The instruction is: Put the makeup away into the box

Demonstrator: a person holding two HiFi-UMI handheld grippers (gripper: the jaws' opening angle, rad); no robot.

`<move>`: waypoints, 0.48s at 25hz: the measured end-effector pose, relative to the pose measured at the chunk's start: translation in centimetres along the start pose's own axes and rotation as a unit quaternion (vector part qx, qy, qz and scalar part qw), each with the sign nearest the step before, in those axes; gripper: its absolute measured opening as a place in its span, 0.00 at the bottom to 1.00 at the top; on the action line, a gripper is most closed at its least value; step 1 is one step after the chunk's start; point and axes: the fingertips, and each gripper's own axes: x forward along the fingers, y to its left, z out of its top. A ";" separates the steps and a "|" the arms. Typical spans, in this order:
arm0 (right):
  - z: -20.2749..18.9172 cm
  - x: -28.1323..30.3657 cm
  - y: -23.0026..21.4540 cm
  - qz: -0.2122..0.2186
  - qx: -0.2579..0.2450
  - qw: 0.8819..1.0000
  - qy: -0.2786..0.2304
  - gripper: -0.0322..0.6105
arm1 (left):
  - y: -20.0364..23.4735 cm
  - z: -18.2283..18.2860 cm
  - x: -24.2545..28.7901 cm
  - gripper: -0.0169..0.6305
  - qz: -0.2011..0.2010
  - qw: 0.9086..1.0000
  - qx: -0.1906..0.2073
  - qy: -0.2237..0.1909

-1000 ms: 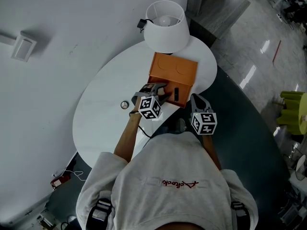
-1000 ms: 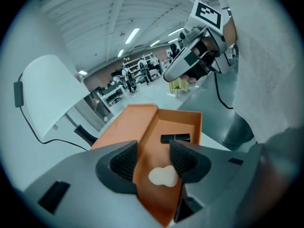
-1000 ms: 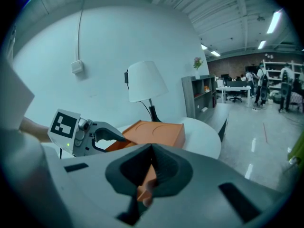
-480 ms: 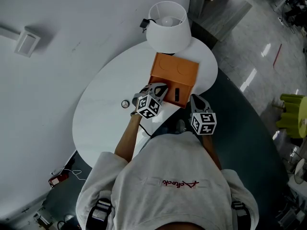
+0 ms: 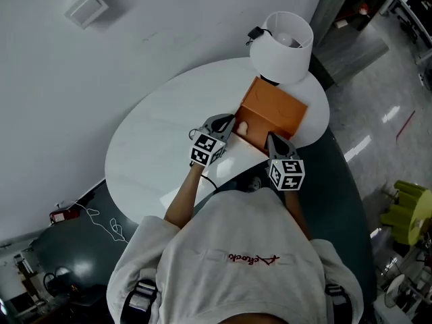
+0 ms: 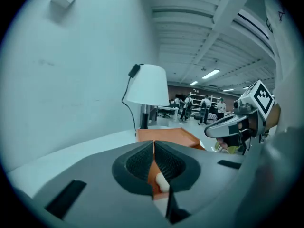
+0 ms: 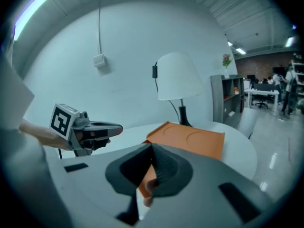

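Left gripper [image 5: 227,121] moved, jaws together, beside the box [image 5: 275,111].

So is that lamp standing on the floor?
No, the lamp stands on the white table, next to the orange box.

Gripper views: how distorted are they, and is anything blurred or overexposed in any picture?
Left gripper view: strong fisheye, black corners, right edge smeared by something close to the lens. Right gripper view: same fisheye, the wall bows; near jaws soft. Head view: dim but sharp, lamp shade brightest.
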 end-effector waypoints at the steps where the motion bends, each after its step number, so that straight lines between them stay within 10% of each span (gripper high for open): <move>1: 0.1 0.5 0.7 0.011 -0.007 1.000 0.002 0.08 | 0.7 -0.4 -0.9 0.05 0.013 1.000 -0.003 0.000; 12: 0.4 6.4 11.7 0.151 -0.076 0.985 0.030 0.08 | 8.7 -5.2 -13.0 0.05 0.178 0.982 -0.057 -0.007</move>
